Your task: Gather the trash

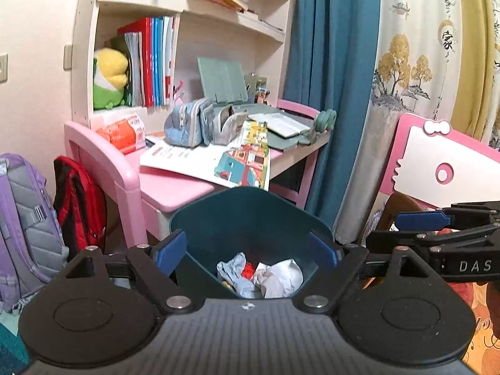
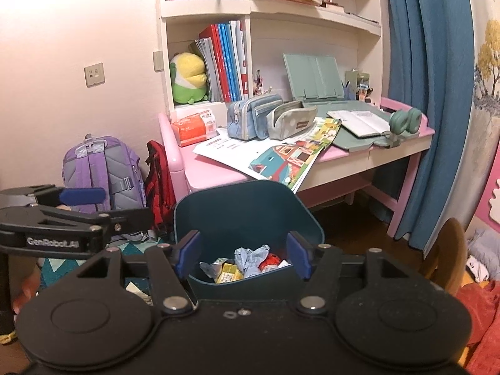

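Teal bin (image 1: 250,218), crumpled trash (image 1: 265,273) inside, stands just before the pink bench (image 1: 175,187); left hand-held gripper (image 1: 250,251) and right hand-held gripper (image 2: 243,254) both spread, empty. Knocking its rim could tip it.

A pink counter (image 2: 212,168) stands against a pale pink wall (image 2: 62,25) in the middle of the frame, with a cream bookshelf (image 2: 206,9) rising above it, full of books. A blue curtain (image 2: 437,93) hangs at the right, and beside it a cream curtain printed with trees (image 1: 415,62). Brown wooden floor (image 2: 353,231) shows under the counter, and a teal zigzag rug (image 2: 56,265) lies at lower left.
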